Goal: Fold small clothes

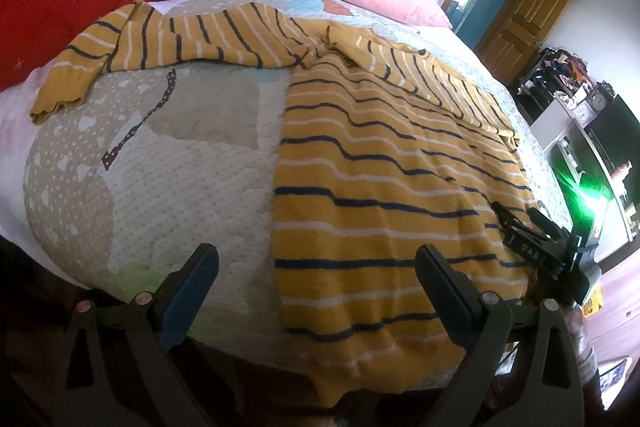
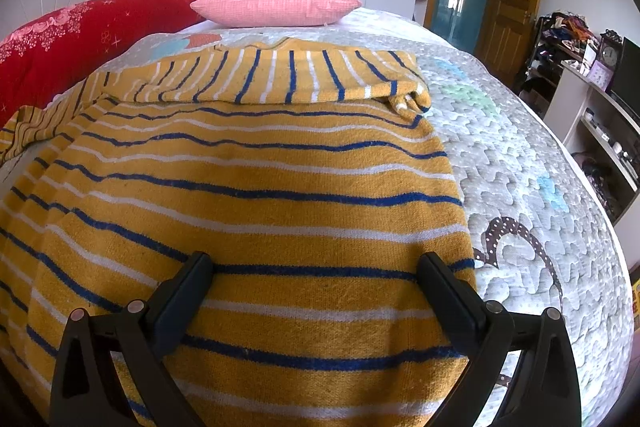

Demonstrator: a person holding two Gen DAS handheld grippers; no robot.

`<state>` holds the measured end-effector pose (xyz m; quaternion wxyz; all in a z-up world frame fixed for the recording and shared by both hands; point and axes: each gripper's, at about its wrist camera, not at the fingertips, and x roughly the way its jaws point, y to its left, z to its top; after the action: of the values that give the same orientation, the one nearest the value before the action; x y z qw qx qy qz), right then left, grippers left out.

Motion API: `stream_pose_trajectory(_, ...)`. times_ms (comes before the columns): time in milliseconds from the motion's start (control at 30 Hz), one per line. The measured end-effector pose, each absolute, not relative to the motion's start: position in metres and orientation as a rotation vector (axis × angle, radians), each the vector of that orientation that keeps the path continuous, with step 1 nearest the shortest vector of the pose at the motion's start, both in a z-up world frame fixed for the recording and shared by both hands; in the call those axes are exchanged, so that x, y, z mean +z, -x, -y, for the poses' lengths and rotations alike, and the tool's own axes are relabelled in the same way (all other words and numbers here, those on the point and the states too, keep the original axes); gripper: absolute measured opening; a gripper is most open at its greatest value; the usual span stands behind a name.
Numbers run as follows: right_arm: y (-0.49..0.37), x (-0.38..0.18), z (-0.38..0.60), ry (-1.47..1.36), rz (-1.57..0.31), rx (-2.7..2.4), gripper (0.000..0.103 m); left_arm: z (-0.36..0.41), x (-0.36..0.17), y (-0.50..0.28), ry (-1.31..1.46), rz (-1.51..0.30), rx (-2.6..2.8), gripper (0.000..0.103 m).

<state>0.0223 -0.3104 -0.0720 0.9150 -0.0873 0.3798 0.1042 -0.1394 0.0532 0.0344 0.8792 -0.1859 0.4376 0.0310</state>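
Both grippers stand wide and empty at the bed's [image 2: 540, 163] near edge: left gripper [image 1: 316, 291], right gripper [image 2: 316, 291]. Between them lies the striped sweater [image 1: 384, 179], hem nearest, long axis toward the pillows. One sleeve [image 2: 280, 75] is folded across; the other sleeve [image 1: 160, 39] remains outstretched, unfolded.
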Motion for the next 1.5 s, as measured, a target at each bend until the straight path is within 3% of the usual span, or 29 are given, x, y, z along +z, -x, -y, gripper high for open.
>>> stream_pose_trajectory(600,-0.018,-0.074,0.309,0.172,-0.747,0.199,0.102,-0.098,0.028,0.139,0.455,-0.881,0.156,0.098)
stream_pose_trajectory(900,-0.013,-0.076,0.309,0.168,-0.727,0.200,0.102,-0.169,0.042,0.141,0.610,-0.744,0.239,0.098)
stream_pose_trajectory(1167,-0.010,-0.076,0.309,0.168,-0.721,0.195,0.102,-0.238,0.025,0.124,0.768,-0.684,0.254,0.098)
stream_pose_trajectory(1500,-0.009,-0.077,0.308,0.173,-0.718,0.187,0.102,-0.292,0.023,0.070,0.735,-0.681,0.360,0.098)
